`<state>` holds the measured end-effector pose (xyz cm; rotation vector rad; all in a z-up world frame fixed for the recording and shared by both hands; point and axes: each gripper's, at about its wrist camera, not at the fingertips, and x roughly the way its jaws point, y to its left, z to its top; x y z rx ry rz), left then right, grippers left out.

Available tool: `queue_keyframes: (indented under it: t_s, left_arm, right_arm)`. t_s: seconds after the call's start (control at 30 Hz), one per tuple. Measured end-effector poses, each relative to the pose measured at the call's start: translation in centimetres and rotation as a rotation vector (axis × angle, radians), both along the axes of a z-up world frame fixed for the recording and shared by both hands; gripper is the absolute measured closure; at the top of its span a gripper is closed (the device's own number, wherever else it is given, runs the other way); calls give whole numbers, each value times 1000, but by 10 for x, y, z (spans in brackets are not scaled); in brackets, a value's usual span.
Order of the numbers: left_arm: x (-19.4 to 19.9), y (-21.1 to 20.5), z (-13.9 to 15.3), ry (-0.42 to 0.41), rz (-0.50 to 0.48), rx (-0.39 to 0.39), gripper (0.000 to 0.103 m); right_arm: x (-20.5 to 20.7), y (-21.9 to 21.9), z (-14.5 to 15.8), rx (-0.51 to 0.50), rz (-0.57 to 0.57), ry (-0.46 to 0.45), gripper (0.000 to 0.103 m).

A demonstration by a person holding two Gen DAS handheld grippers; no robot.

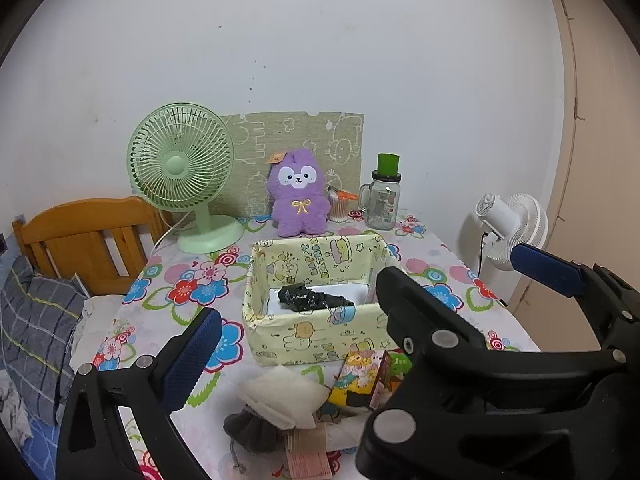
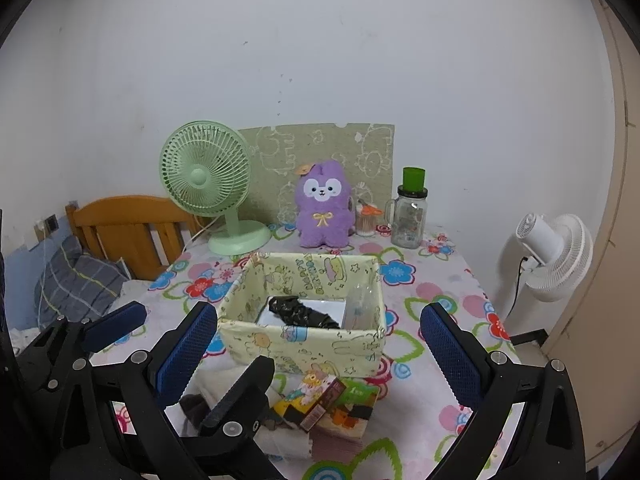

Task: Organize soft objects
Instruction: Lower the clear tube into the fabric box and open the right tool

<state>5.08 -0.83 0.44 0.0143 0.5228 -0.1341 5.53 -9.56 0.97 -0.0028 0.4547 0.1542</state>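
Note:
A yellow cartoon-print fabric box [image 1: 312, 332] [image 2: 304, 346] stands mid-table with a crumpled black item [image 1: 314, 300] [image 2: 302, 312] inside. In front of it lies a pile: a white mesh cloth [image 1: 284, 396], a grey drawstring pouch [image 1: 250, 430] [image 2: 194, 406], a colourful packet [image 1: 366, 376] [image 2: 332, 400] and pink cloth [image 1: 308, 456]. A purple plush [image 1: 298, 196] [image 2: 324, 206] sits at the back. My left gripper [image 1: 368, 300] is open above the pile. My right gripper [image 2: 320, 344] is open and empty, just right of the left one.
A green desk fan [image 1: 182, 164] [image 2: 208, 172] stands back left, a glass jar with a green lid [image 1: 384, 196] [image 2: 410, 212] and a cotton-swab cup [image 1: 339, 206] back right. A wooden headboard [image 1: 84, 236] and bed lie left, a white fan [image 1: 516, 224] [image 2: 556, 252] right.

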Motion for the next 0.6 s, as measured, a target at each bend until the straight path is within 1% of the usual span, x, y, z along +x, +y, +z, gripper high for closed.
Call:
queue_keyframes:
  t_s: [0.13, 0.23, 0.37, 0.5, 0.6]
  left_arm:
    - [-8, 0, -3, 0, 14, 19, 0]
    - [-14, 2, -8, 6, 9, 14, 0]
    - [-20, 2, -12, 6, 3, 21, 0]
    - [-27, 3, -18, 9, 1, 14, 0]
    - [-31, 5, -23, 11, 1, -4, 0]
  right_arm:
    - [-7, 0, -3, 7, 10, 9, 0]
    - [-12, 2, -7, -12, 7, 19, 0]
    - [-19, 3, -12, -10, 11, 25, 0]
    - [-26, 4, -18, 2, 20, 27, 0]
    - [-31, 5, -22, -1, 16, 30, 0]
